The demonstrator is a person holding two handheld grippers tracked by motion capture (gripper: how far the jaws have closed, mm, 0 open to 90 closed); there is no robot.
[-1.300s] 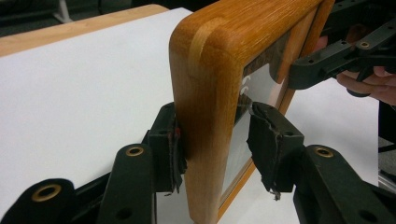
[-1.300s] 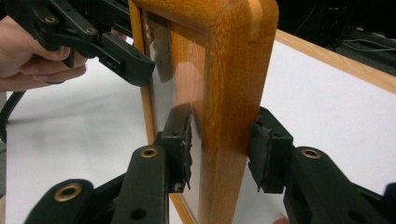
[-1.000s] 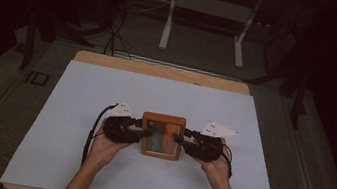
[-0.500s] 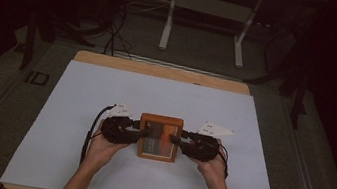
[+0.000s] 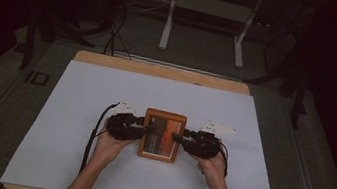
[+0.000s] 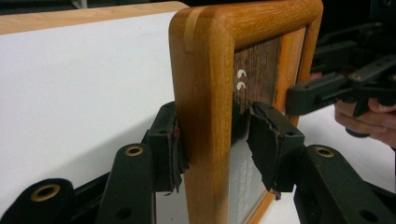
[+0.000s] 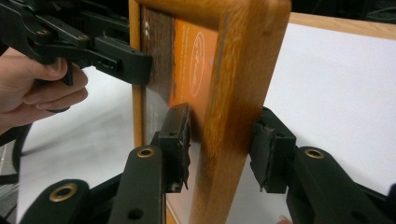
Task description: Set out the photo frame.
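A wooden picture frame (image 5: 165,116) with an orange and dark picture sits mid-table on the white sheet (image 5: 106,90), held from both sides. My left gripper (image 5: 147,128) is shut on its left rail. In the left gripper view the frame (image 6: 205,70) stands between the pads of my left gripper (image 6: 212,144), one on the outer edge and one on the picture side. My right gripper (image 5: 175,137) is shut on the right rail. In the right gripper view the rail (image 7: 233,70) sits inside my right gripper (image 7: 222,144). Each view also catches the opposite gripper farther off: the right one (image 6: 299,95) and the left one (image 7: 135,60).
The white sheet covers most of a wooden table (image 5: 160,70), with bare sheet on all sides of the frame. A black cable (image 5: 95,134) trails from the left gripper toward the near edge. Beyond the table stand a desk's white legs (image 5: 169,19) and floor cables in a dark room.
Almost nothing has changed. Both grippers keep their hold on the frame, which has shifted only slightly on the sheet.
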